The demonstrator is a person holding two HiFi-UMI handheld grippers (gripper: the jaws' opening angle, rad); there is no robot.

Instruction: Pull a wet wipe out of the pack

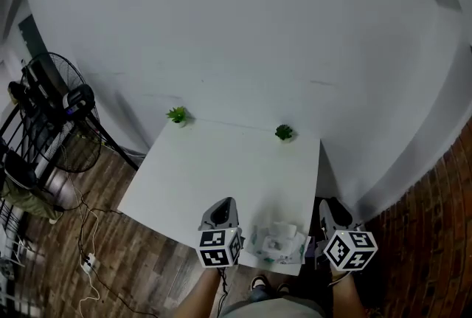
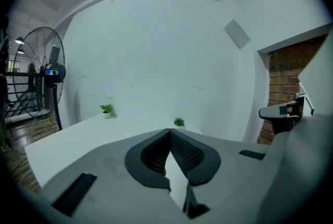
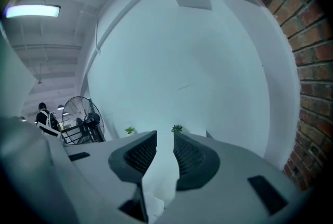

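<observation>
The wet wipe pack (image 1: 276,244) lies at the near edge of the white table (image 1: 221,169), with white wipe material bunched on its top. My left gripper (image 1: 221,215) hovers just left of the pack; in the left gripper view its jaws (image 2: 169,131) meet at the tips with nothing between them. My right gripper (image 1: 331,213) sits to the right of the pack, past the table's right edge. Seen from the right gripper view, the jaws (image 3: 164,137) stand close together on a strip of white wet wipe (image 3: 156,186) that crumples toward the camera.
Two small potted plants (image 1: 177,115) (image 1: 284,133) stand at the table's far corners. A standing fan (image 1: 63,113) and a cable with a power strip (image 1: 87,262) are on the wooden floor to the left. A brick wall (image 1: 435,235) rises at the right.
</observation>
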